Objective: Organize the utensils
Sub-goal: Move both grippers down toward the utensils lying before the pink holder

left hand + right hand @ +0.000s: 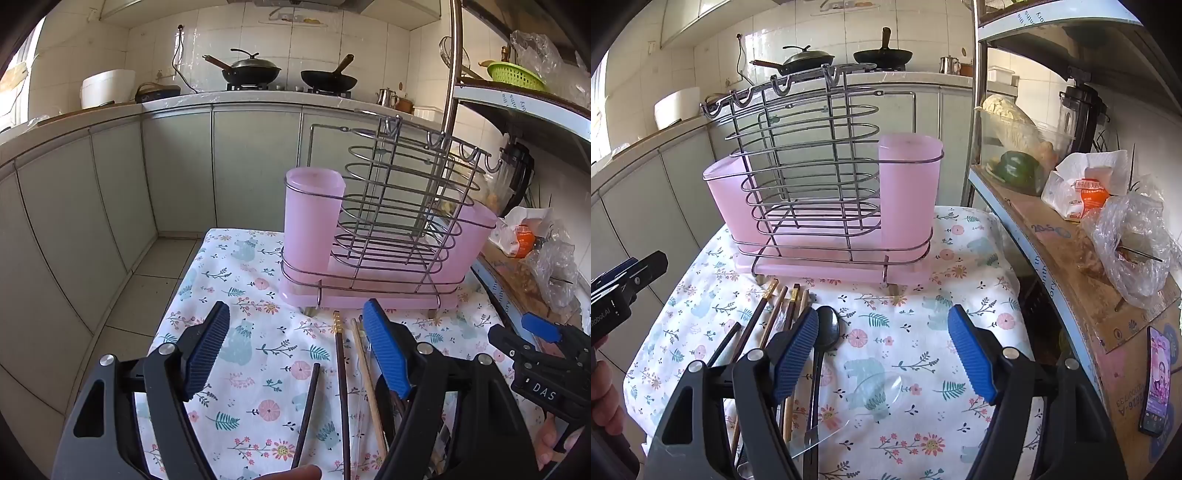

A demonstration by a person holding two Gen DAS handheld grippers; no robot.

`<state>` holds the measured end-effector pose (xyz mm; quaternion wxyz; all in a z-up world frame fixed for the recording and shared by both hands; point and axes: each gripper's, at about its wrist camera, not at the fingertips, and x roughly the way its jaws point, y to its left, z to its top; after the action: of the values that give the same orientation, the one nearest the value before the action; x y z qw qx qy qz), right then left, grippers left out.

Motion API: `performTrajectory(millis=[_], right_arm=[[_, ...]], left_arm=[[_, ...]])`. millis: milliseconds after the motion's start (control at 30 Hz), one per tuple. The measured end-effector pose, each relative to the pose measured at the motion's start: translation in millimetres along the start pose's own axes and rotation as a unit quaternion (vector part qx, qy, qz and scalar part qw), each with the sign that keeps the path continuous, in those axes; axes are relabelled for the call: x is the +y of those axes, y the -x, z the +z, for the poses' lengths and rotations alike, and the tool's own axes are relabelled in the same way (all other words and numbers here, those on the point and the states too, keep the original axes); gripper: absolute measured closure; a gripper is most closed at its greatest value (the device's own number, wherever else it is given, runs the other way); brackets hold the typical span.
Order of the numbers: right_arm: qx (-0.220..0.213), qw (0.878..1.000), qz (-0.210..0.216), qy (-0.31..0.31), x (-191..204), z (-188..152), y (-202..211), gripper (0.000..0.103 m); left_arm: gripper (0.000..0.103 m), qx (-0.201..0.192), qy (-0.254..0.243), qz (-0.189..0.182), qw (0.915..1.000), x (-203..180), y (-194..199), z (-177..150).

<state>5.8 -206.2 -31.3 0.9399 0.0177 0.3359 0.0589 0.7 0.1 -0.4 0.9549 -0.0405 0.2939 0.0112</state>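
Ahead of both grippers, a wire utensil rack stands on the floral-clothed worktop. It holds two translucent pink cups: a tall cup at the end nearer the right gripper's right finger, and a lower cup at the other end. Nothing can be seen inside either cup, though their walls are cloudy. A pink drip tray sits under the wire frame.

The right gripper hovers with its blue pads wide apart, holding nothing. Just beside its left finger lies a black spoon, bowl toward the rack, and a clear plastic spoon lies between the fingers, close to the camera. Left of that finger, several chopsticks lie fanned on the cloth, dark and pale wooden ones, some with gold-patterned ends pointing at the rack.

The left gripper is also spread open and empty. The same chopsticks lie between its fingers, nearer the right one.
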Motion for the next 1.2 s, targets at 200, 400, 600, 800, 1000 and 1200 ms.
performTrajectory(millis=[200, 400, 600, 800, 1000, 1200], right_arm=[[0.000, 1.000, 0.000, 0.000, 0.0, 0.6, -0.4, 0.032], [0.001, 1.000, 0.000, 0.001, 0.3, 0.2, -0.5, 0.032], [0.004, 1.000, -0.001, 0.000, 0.5, -0.2, -1.4, 0.032], [0.006, 1.000, -0.004, 0.000, -0.1, -1.7, -2.5, 0.032], [0.013, 1.000, -0.006, 0.003, 0.7, -0.9, -3.2, 0.032], [0.021, 1.000, -0.006, 0.004, 0.7, -1.7, -4.5, 0.032]], left_arm=[[0.028, 0.000, 0.000, 0.000, 1.0000, 0.2, -0.5, -0.1], [0.028, 0.000, 0.000, 0.000, 1.0000, -0.1, 0.2, -0.1], [0.028, 0.004, 0.002, -0.003, 1.0000, -2.4, -2.2, -6.5], [0.028, 0.009, -0.001, -0.007, 0.9999, -0.8, -4.4, -6.4], [0.028, 0.016, -0.009, -0.009, 0.9998, 1.3, -7.3, -5.0], [0.028, 0.026, -0.013, -0.008, 0.9995, 3.4, -9.1, -7.2]])
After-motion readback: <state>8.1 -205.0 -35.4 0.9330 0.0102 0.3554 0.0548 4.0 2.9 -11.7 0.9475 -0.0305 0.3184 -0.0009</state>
